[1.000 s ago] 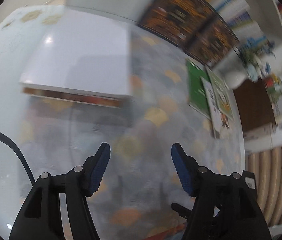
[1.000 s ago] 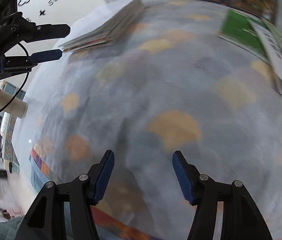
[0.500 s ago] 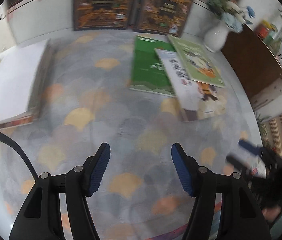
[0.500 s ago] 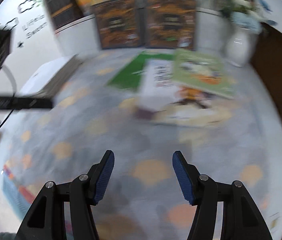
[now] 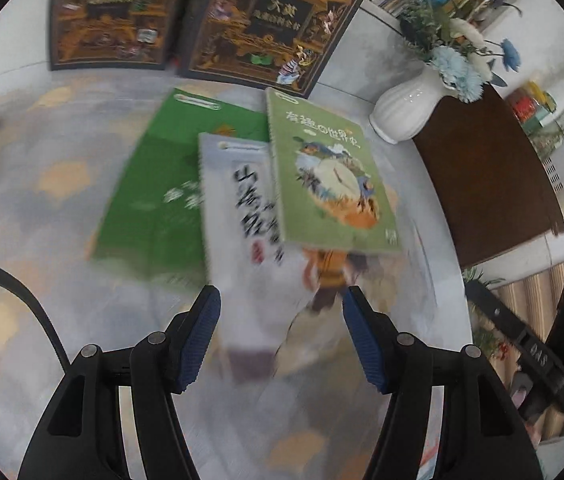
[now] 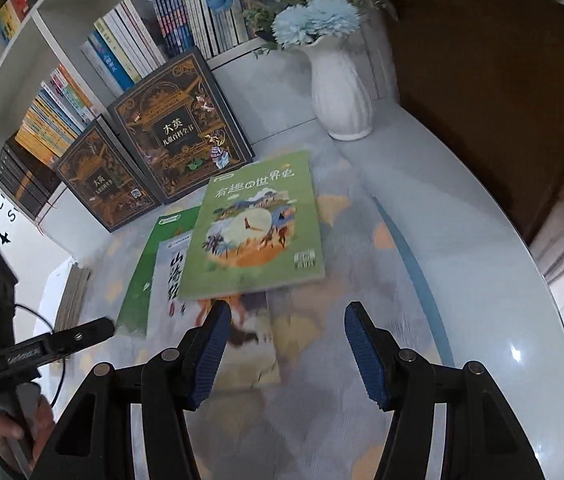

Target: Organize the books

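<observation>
Books: three thin picture books lie in a messy fan on the counter [image 6: 462, 240], near the middle, in front of the shelf.
Top book: the light green book [image 6: 256, 226] lies on top, tilted, partly covering the white book [image 5: 238, 216].
Under them: the dark green book [image 5: 162, 184] lies at the bottom, to the left of the other two.
How they handle: I think they are light, thin and bendy, with smooth covers that may slide on each other. They do not look breakable.
Where to hold: the free near edge of the top book looks best, where it sticks out over the one below.
Left hand-held gripper [image 5: 280, 322]: wide open, nothing in it, hanging above the near end of the white book.
Right hand-held gripper [image 6: 284, 338]: open and empty, just in front of the top book's near edge.
Right view only: shows the shelf full of standing books [image 6: 186, 20] and a neat pile [image 6: 74, 296] at the far left.
Left view only: blurry down low, so the near book edges are hard to see, but it shows the dark green book more fully.
Both views: two big dark books [image 6: 180, 128] lean on the shelf, and a white vase [image 6: 340, 92] stands close by, so watch it.
</observation>
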